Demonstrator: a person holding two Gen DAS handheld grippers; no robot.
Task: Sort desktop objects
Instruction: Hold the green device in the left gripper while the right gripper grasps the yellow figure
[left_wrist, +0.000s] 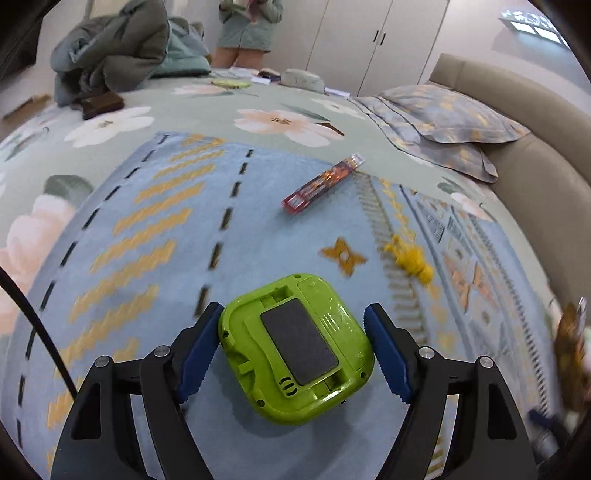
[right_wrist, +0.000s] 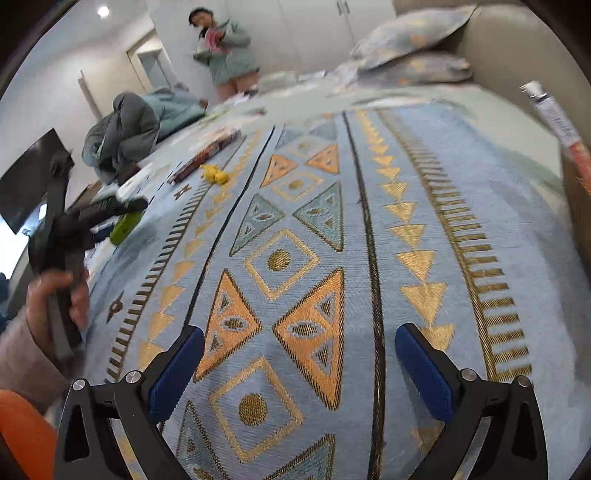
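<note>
A lime-green plastic device lies back-side up on the blue patterned cloth, between the open fingers of my left gripper; the left pad touches or nearly touches it, the right pad stands slightly apart. A red snack packet and a small yellow toy lie farther off. My right gripper is open and empty over the cloth. In the right wrist view the green device, yellow toy and red packet show at left, with the left gripper.
The cloth lies on a floral bed with pillows, a heap of clothes and a brown box. A white-and-red tube is at the right edge. A person stands beyond the bed.
</note>
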